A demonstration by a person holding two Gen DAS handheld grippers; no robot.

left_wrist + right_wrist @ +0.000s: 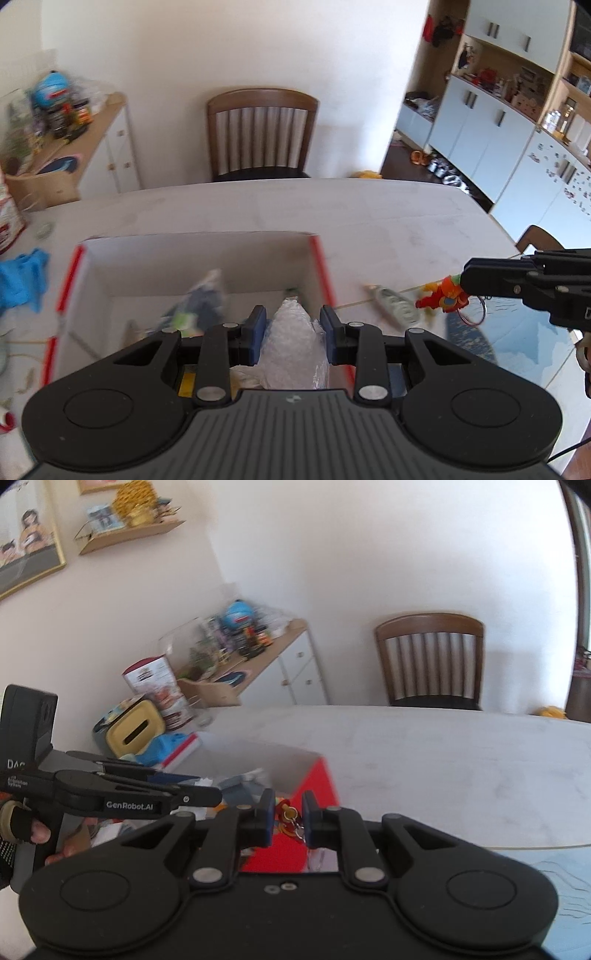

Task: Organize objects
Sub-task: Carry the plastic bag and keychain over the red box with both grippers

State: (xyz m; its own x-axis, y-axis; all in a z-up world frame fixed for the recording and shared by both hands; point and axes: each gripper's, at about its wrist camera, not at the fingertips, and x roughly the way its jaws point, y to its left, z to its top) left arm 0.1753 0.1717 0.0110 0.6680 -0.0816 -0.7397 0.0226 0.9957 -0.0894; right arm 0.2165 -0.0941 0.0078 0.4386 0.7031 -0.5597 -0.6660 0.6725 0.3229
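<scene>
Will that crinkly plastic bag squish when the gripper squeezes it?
Probably yes. The plastic bag looks thin and wrinkled between the left gripper fingers, so it should crumple. It seems light, and its glossy film may slip.

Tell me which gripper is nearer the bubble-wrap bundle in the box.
Left. The left gripper has the bubble-wrap bundle between its fingers, over the red-edged box. The right gripper is off beyond the box's right wall, holding a red-orange toy keychain.

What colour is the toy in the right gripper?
Mostly red and orange, with yellow bits; the keychain toy shows best in the left wrist view.
</scene>
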